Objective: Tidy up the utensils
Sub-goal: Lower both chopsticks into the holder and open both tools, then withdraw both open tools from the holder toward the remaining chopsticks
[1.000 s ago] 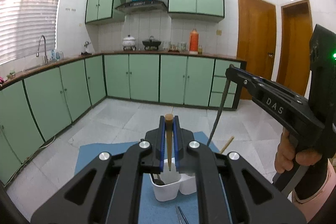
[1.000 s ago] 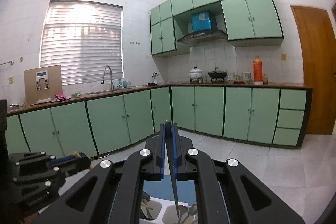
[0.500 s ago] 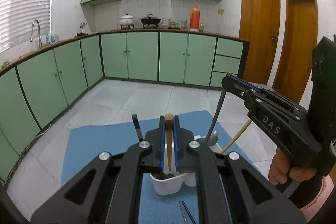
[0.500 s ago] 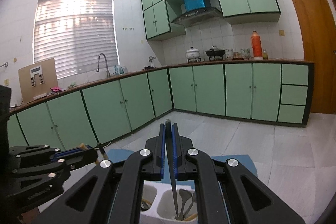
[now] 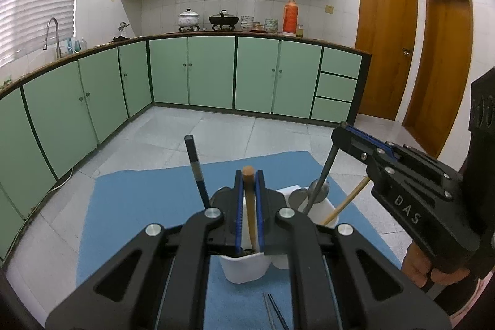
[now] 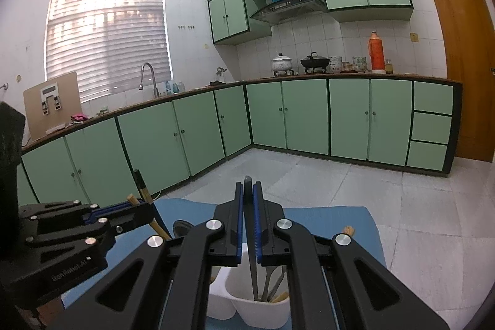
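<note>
Holding a brown wooden-handled utensil (image 5: 249, 206) upright between the blue pads of my left gripper (image 5: 248, 212), I have its lower end inside the near compartment of the white plastic two-compartment utensil holder (image 5: 244, 269). My right gripper (image 6: 248, 221) is clamped on a slim grey metal utensil handle (image 6: 252, 265) that reaches down into the other compartment, among spoons and a pale wooden stick. A black-handled utensil (image 5: 195, 169) leans out of the holder to the left. The holder stands on a blue rectangular mat (image 5: 130, 206) over the pale tiled floor (image 5: 216, 132). A pair of dark chopsticks (image 5: 273, 311) lies on the mat just in front of the holder. Green cabinets (image 5: 210, 73) line the walls beyond.
</note>
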`<state>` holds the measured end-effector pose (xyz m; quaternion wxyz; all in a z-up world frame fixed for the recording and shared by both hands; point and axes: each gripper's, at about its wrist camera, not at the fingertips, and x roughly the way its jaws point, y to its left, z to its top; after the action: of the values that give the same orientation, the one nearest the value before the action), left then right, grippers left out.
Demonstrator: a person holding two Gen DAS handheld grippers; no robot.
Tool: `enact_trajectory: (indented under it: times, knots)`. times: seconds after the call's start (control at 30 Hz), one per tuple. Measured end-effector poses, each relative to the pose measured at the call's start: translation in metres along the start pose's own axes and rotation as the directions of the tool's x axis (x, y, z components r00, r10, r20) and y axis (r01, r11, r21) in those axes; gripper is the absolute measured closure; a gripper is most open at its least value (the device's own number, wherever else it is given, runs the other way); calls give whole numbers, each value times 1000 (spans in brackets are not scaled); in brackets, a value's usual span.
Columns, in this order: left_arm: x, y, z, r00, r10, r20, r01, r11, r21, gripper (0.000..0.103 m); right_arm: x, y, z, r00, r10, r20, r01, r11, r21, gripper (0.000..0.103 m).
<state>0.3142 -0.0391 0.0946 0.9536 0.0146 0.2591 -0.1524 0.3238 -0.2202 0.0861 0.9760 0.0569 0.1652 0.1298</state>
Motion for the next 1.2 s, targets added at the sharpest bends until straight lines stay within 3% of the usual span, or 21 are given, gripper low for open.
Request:
enact_trajectory:
  times: [0.1,0.23,0.3,0.5,0.67,0.93,1.03,1.2]
  knots:
    - [-1,0,-1,1000,2,-4,-2,1000,-10,91,-1,0,-1,1000,-3,-7,3,1000,-4,97]
    - [-3,-1,0,1000,-1,3,1,1000,-26,75,-6,-1,0,1000,-16,1,16,1000,-16,96]
    - [-8,0,2,1000,-4,18,5,1000,-29,73,-11,-3,2,1000,-25,14,25,1000,-18,92]
    - [-19,2,7,998,-1,57,4,999,-40,64,-27,-4,10,998,-41,51,43,998,-39,91]
    - [-35,6,7,994,10,110,-5,999,-51,56,-45,-8,14,995,-51,86,55,998,-42,84]
    - [-71,10,-7,975,85,203,-74,996,-58,34,-73,-11,12,990,-54,127,59,998,-36,69]
    - [-86,11,-17,965,107,238,-95,994,-63,22,-85,-11,6,989,-52,139,57,998,-30,63]
    - [-109,12,-49,955,126,270,-104,990,-96,13,-109,-8,-18,987,-56,148,60,998,-23,47]
